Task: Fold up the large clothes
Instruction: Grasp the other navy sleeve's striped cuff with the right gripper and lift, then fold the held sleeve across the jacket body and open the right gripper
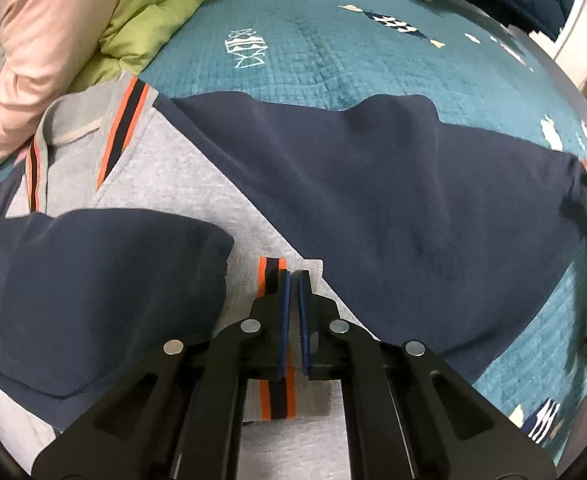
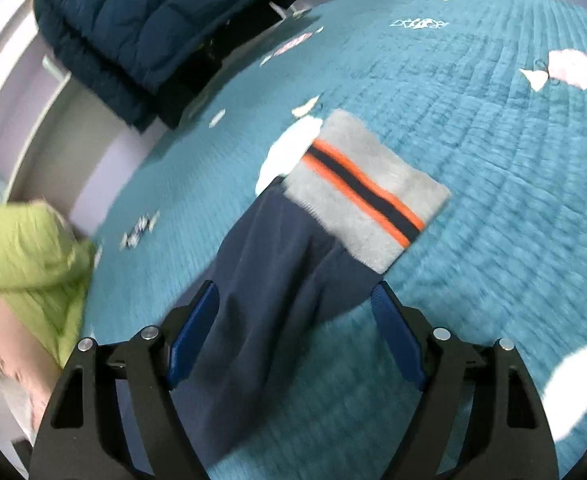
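1. Biggest thing first: the teal quilt (image 1: 333, 60) covers the whole bed, and the sweatshirt (image 1: 197, 184) lies flat on it, grey body, navy sleeves, collar up at 10 o'clock in the left wrist view.
2. Clutter at the edges: a green jacket (image 1: 149, 12) at 11 o'clock, a navy puffer (image 2: 153, 20) at 11 o'clock in the right wrist view. Both are clear of the fold.
3. The right sleeve (image 2: 277, 272) runs out toward 1 o'clock and ends in its striped cuff (image 2: 365, 188), flat on the quilt.
4. The left cuff (image 1: 271, 276) is already over the grey chest.
5. Left gripper (image 1: 294, 280): jaws nearly closed, and I cannot tell whether they pinch that cuff.
6. Right gripper (image 2: 295, 300): jaws wide, straddling the navy sleeve, pads not pressing. Best move, I'd say: bite near the cuff, lift low, and carry it across to mirror the left.
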`<state>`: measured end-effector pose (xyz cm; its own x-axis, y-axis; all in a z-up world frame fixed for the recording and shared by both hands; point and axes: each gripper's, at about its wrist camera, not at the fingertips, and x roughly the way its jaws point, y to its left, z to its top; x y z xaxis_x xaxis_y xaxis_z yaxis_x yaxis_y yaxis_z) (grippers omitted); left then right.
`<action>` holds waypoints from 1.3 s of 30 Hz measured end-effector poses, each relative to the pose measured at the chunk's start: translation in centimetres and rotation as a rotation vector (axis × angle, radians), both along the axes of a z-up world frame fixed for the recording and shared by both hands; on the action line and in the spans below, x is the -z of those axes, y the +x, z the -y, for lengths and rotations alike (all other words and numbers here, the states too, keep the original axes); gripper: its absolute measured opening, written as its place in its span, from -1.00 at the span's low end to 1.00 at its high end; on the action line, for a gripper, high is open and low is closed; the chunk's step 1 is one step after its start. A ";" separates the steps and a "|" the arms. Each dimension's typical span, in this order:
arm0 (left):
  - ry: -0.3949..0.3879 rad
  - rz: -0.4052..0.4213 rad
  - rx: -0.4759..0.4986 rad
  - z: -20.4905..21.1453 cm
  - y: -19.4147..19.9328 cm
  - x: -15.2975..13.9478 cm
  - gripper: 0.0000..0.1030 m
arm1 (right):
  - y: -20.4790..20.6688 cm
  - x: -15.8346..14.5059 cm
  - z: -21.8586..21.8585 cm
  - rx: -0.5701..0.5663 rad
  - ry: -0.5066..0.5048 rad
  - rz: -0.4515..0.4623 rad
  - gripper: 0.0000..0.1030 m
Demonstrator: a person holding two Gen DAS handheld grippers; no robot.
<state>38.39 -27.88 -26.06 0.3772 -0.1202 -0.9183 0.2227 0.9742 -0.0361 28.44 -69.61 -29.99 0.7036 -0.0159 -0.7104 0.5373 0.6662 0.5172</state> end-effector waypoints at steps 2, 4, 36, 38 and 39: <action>0.006 0.002 0.000 0.0 0.0 0.1 -0.92 | 0.7 0.2 -0.1 -0.023 -0.056 -0.016 -0.29; 0.007 0.007 -0.003 0.0 0.1 0.3 -0.93 | 0.4 0.5 0.2 -0.025 -0.031 0.017 -0.46; 0.014 0.091 -0.045 -18.3 -9.8 -7.9 -0.91 | -1.5 -15.4 -41.4 -0.504 -0.429 0.123 -0.84; 0.022 0.075 -0.085 -22.0 -10.8 -7.3 -0.91 | -0.9 -14.6 -44.8 -0.524 -0.431 0.098 -0.84; 0.025 0.072 -0.103 -23.4 -11.3 -7.1 -0.91 | -0.4 -13.9 -47.0 -0.536 -0.440 0.085 -0.84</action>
